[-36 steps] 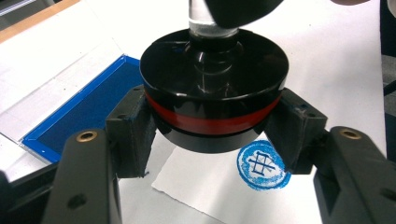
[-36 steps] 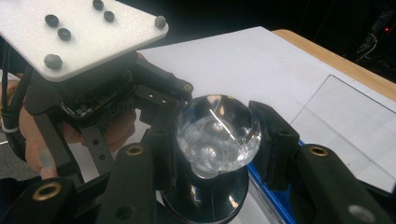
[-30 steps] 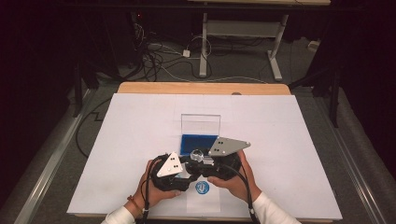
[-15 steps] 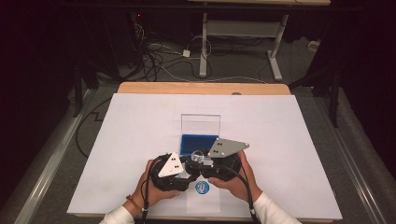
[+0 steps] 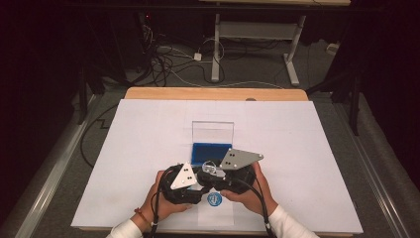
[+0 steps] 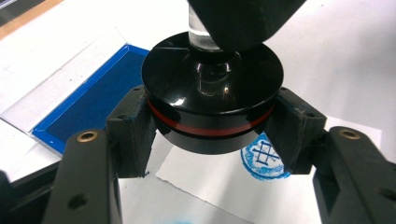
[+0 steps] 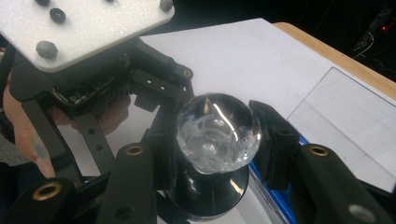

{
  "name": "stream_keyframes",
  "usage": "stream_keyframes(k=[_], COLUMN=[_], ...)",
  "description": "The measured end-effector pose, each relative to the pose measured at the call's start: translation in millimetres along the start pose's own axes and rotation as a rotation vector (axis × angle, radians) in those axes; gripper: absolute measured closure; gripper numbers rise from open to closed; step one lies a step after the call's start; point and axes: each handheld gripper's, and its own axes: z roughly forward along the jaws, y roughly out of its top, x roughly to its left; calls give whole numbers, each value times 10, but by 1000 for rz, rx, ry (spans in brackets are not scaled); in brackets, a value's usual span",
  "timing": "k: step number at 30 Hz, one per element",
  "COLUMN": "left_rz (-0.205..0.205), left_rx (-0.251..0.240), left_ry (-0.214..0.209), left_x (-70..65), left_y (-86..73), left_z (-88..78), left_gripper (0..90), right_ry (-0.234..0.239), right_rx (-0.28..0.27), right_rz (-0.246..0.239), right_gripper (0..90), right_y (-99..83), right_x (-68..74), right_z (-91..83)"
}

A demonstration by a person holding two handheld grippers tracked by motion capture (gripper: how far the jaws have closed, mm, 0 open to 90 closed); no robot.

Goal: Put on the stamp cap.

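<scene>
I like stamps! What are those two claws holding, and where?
One stamp: the left gripper clamps its round black base, the right gripper its clear glass knob.

Both hands sit low at the near edge, forearms coming in together, white sleeves showing. The left gripper [image 5: 190,184] is clamped tight, its two black jaws pinching in from either side. The right gripper [image 5: 218,171] is clamped too, jaws closed in from both sides, angled across the left one. The two grippers are nose to nose, nearly touching, grey plates on top.
</scene>
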Motion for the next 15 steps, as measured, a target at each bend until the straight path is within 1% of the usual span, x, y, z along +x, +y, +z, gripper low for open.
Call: stream_keyframes(k=[2,3,4,7,9,10,12,13,14,15], left_rz=[6,-3,1,-5,-17,-25,-23,-15,-18,-13], left_rx=[5,0,1,-5,-12,-17,-20,-19,-21,-19], left_ry=[8,1,7,-2,-11,-8,-21,-9,-16,-10], left_x=[-3,-1,-6,-3,7,11,15,4,7,7], left_y=[3,2,3,4,0,-3,-3,4,10,14], left_z=[-1,-3,-4,-15,-20,-28,-37,-39,-43,-47], left_gripper=[365,365,365,366,366,366,367,367,366,366], right_ry=[-2,-3,-2,-3,1,-1,-1,3,2,3], right_rx=[-1,0,-4,-13,-16,-19,-25,-28,-28,-32], right_rz=[-11,-18,-21,-27,-28,-30,-24,-24,-26,-21], right_gripper=[569,569,570,570,570,570,570,570,570,570], right_y=[0,-1,-3,-8,-9,-13,-22,-23,-21,-18], right_x=[8,12,14,20,16,19,19,16,14,12], right_z=[-2,-4,-6,-21,-33,-40,-50,-55,-57,-62])
